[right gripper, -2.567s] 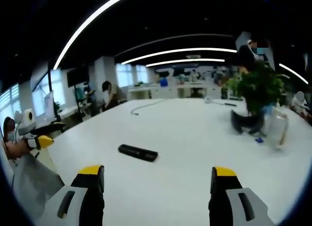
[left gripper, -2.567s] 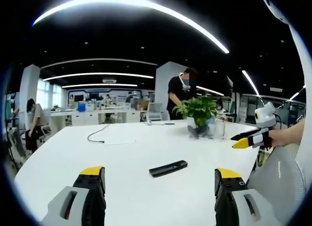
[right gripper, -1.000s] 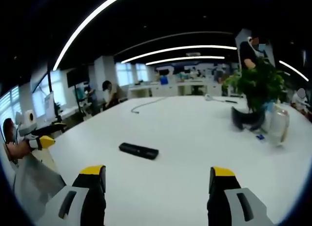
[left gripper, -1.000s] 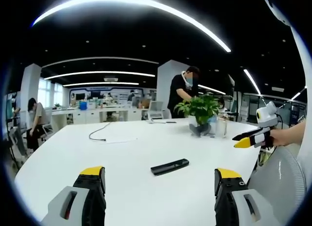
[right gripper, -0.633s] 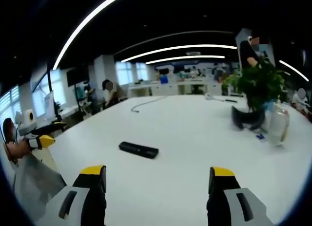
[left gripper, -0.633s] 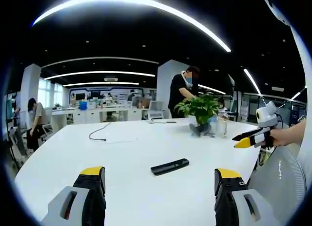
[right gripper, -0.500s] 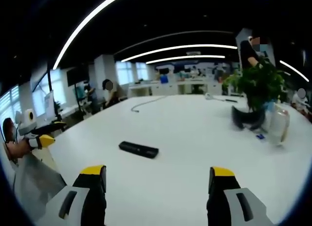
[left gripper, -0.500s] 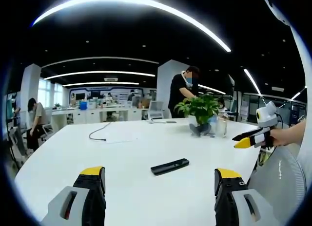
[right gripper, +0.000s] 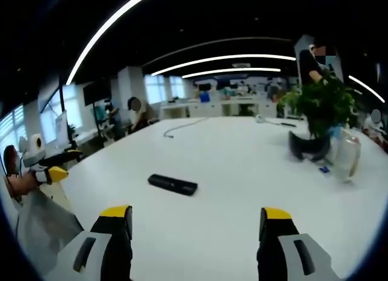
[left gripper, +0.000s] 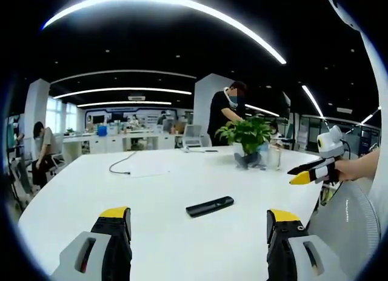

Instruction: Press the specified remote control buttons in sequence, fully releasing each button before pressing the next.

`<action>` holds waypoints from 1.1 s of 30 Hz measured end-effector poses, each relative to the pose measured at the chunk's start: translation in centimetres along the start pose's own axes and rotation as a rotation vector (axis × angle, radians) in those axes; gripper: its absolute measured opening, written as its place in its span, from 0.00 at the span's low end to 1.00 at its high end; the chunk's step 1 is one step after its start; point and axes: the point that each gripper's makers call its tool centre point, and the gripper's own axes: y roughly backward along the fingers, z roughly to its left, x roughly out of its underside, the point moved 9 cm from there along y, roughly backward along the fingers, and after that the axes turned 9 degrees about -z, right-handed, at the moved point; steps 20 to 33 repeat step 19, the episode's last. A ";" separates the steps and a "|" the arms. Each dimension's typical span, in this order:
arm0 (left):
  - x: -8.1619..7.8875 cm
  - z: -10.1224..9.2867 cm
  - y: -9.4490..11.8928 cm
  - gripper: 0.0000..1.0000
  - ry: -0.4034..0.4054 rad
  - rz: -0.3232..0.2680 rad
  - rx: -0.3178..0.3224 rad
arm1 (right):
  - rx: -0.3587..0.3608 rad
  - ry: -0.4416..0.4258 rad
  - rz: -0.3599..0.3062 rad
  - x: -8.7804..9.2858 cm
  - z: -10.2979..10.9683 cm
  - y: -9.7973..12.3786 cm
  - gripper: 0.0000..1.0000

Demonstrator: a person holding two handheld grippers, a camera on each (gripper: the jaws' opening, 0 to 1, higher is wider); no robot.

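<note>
A slim black remote control (left gripper: 210, 206) lies flat on the white table (left gripper: 151, 190), a little beyond my left gripper (left gripper: 197, 223), which is open with nothing between its yellow-tipped jaws. In the right gripper view the same remote control (right gripper: 173, 185) lies left of centre on the white table (right gripper: 242, 172), ahead of my right gripper (right gripper: 197, 221), also open and holding nothing. The right gripper (left gripper: 309, 172) shows at the right of the left gripper view, beyond the table's edge. The left gripper (right gripper: 51, 172) shows at the left of the right gripper view.
A potted green plant (left gripper: 247, 142) and a clear glass (left gripper: 274, 160) stand at the table's far right. A loose cable (left gripper: 124, 166) lies at the far side. A standing person (left gripper: 223, 114) is behind the plant; a seated person (left gripper: 42, 151) is at left. A mesh chair back (left gripper: 345, 226) stands near right.
Both views have shifted only slightly with my hands. The remote control lies in the same place, and both grippers stay open.
</note>
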 end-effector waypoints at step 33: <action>0.1 -0.1 0.1 0.96 0.002 0.004 0.004 | 0.000 0.002 0.001 0.0 0.2 0.1 0.85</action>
